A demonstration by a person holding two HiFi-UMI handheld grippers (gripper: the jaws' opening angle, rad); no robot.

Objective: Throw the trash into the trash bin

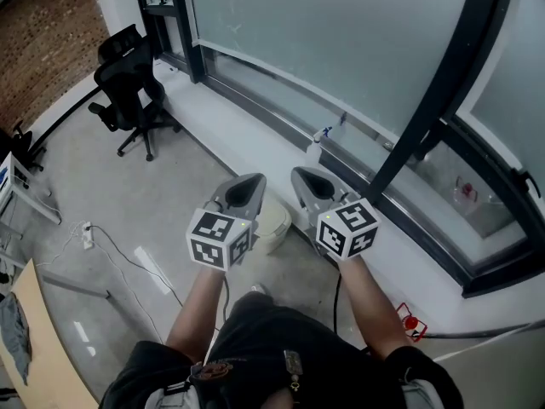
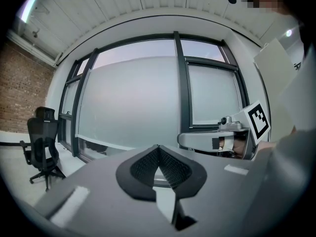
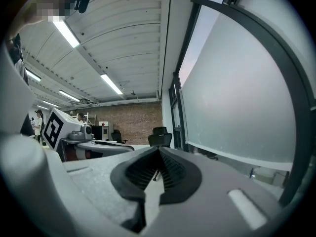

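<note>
only the head view shows us the trash bin (image 1: 274, 227): pale, on the concrete floor (image 1: 170, 186) beside the white window ledge (image 1: 255, 135), below and between our two grippers. the left gripper (image 2: 158, 148) has its jaws pressed together with nothing between them. the right gripper (image 3: 159, 150) is closed the same way, empty. the left gripper view faces the frosted window (image 2: 133, 98). the right gripper view alone shows a brick wall (image 3: 133, 116) and ceiling lights (image 3: 66, 33). a black office chair (image 1: 128, 83) stands well apart.
</note>
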